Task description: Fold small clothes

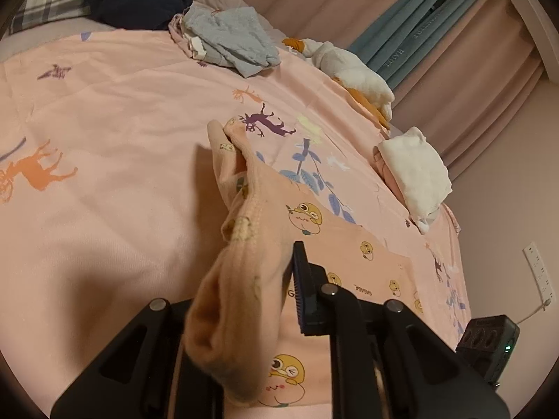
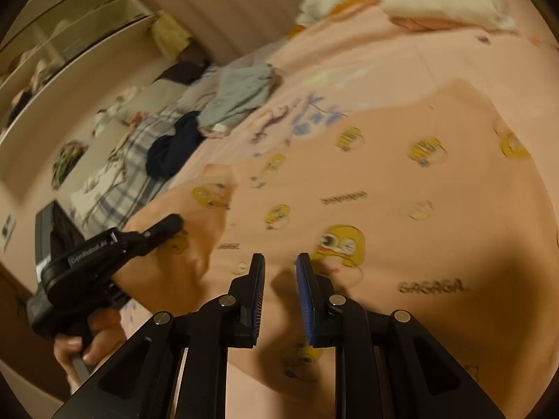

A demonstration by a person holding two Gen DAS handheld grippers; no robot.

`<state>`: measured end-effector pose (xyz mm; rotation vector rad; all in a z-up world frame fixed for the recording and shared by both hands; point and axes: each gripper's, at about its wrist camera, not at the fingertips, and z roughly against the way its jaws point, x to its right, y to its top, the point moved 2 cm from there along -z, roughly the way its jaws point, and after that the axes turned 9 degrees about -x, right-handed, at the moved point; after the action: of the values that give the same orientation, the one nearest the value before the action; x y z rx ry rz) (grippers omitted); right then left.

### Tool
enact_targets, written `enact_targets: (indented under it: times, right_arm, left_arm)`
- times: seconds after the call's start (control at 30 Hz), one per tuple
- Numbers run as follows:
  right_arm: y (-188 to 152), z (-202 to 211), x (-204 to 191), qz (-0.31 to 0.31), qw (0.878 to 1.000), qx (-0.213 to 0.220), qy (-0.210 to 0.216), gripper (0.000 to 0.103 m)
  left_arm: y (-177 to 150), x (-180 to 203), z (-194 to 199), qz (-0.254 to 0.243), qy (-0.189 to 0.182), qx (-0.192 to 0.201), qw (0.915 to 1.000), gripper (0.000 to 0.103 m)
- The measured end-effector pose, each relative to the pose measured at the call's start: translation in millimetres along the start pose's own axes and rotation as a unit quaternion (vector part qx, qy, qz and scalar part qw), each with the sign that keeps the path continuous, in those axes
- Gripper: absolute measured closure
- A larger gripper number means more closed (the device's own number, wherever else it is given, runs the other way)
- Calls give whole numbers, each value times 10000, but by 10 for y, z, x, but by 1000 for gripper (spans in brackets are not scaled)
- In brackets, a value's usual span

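Note:
A small peach garment (image 2: 367, 188) with yellow cartoon faces lies spread on the pink bedspread (image 1: 104, 132). My left gripper (image 1: 258, 279) is shut on a folded-up edge of the garment (image 1: 237, 244), lifting it off the bed; the cloth hides its left finger. In the right wrist view the left gripper (image 2: 164, 227) shows at the garment's left edge, held by a hand. My right gripper (image 2: 279, 265) is open and empty, just above the garment's near part.
A pile of grey-blue and dark navy clothes (image 1: 223, 38) lies at the far end of the bed. A folded white garment (image 1: 415, 174) and a white-and-orange plush toy (image 1: 353, 70) sit along the right edge. Curtains (image 1: 454, 45) hang beyond.

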<state>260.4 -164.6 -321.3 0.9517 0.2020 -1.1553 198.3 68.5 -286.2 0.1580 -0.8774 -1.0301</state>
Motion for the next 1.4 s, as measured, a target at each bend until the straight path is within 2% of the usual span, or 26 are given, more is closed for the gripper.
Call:
enact_targets:
  times: [0.07, 0.13, 0.17, 0.2, 0.27, 0.33, 0.37, 0.47, 0.53, 0.57, 0.6, 0.67, 0.7, 0.77, 0.8, 0.87, 0.93, 0.97, 1.0, 1.03, 1.07, 1.1, 1.17, 1.3, 1.37, 1.4]
  right_arm:
    - [-30, -176, -60, 220, 9982, -334, -449, 81]
    - [-40, -249, -59, 255, 9976, -391, -503, 81]
    - [-21, -235, -35, 144, 9982, -427, -395, 82]
    - [-19, -227, 11, 3, 9985, -464, -287, 86]
    - [-16, -206, 154, -378, 9980, -496, 116, 87]
    - [-27, -100, 292, -778, 9939, -493, 601, 87]
    - [-35, -45, 332, -876, 9926, -473, 693, 87]
    - [-76, 275, 513, -1006, 9932, -101, 583, 87]
    - [-111, 478, 624, -1060, 9922, 188, 627, 87]
    - [-123, 587, 705, -1145, 9898, 326, 781, 87]
    - [-120, 642, 765, -1216, 9878, 420, 874, 84]
    - [-158, 767, 931, -1465, 9830, 665, 881, 76]
    - [-178, 788, 1013, -1624, 9806, 704, 840, 76]
    - [-197, 759, 1072, -1784, 9768, 641, 999, 76]
    - [-217, 759, 1069, -1804, 9755, 624, 1089, 75]
    - [-202, 737, 994, -1723, 9760, 563, 1208, 61]
    - [-159, 718, 877, -1603, 9770, 476, 1325, 33]
    - [-127, 705, 831, -1595, 9764, 486, 1372, 29]
    - [-96, 703, 783, -1575, 9757, 505, 1434, 29]
    - [-49, 691, 721, -1495, 9751, 480, 1568, 29]
    - [13, 651, 641, -1387, 9736, 393, 1772, 29]
    - [55, 637, 632, -1344, 9730, 318, 1852, 29]
    - [160, 509, 546, -1330, 9763, 193, 1694, 29]
    - [348, 132, 471, -1295, 9810, -236, 1425, 29]
    - [412, -145, 417, -1223, 9813, -677, 1323, 29]
    - [399, -178, 412, -1171, 9820, -730, 1291, 29]
  left_arm:
    - [-7, 55, 24, -45, -48, -60, 10000, 89]
    - [-11, 138, 54, -146, -179, -103, 9997, 89]
    - [-14, 202, 70, -236, -210, -93, 9995, 89]
    - [-20, 260, 74, -318, -199, -75, 9993, 89]
    - [-37, 389, 21, -494, -78, -102, 9987, 89]
    - [-68, 469, -96, -601, -6, -261, 9979, 89]
    - [-97, 500, -171, -614, 31, -386, 9974, 90]
    - [-213, 632, -220, -778, -47, -352, 9963, 94]
    - [-333, 812, -259, -1134, -78, -335, 9930, 94]
    - [-391, 876, -306, -1245, -155, -458, 9910, 94]
    - [-498, 958, -391, -1353, -345, -765, 9872, 94]
    - [-670, 1035, -501, -1483, -505, -1139, 9811, 94]
    - [-750, 1059, -521, -1599, -480, -1174, 9790, 93]
    - [-867, 1052, -496, -1897, -249, -1052, 9759, 93]
    - [-885, 1017, -463, -1963, -268, -1079, 9742, 93]
    - [-860, 936, -375, -1831, -592, -1241, 9734, 87]
    - [-782, 855, -214, -1660, -923, -1177, 9747, 77]
    - [-711, 824, -105, -1642, -986, -996, 9764, 72]
    - [-665, 797, -21, -1658, -956, -793, 9783, 58]
    - [-612, 762, 65, -1702, -811, -528, 9806, 40]
    - [-565, 709, 152, -1779, -566, -214, 9822, 33]
    - [-530, 653, 210, -1883, -309, 41, 9816, 30]
    - [-472, 518, 208, -1886, -17, 147, 9819, 30]
    - [-369, 57, 53, -1277, -49, -198, 9916, 30]
    - [-323, -209, -30, -818, -10, -452, 9956, 32]
    - [-306, -306, -35, -598, -74, -492, 9970, 34]
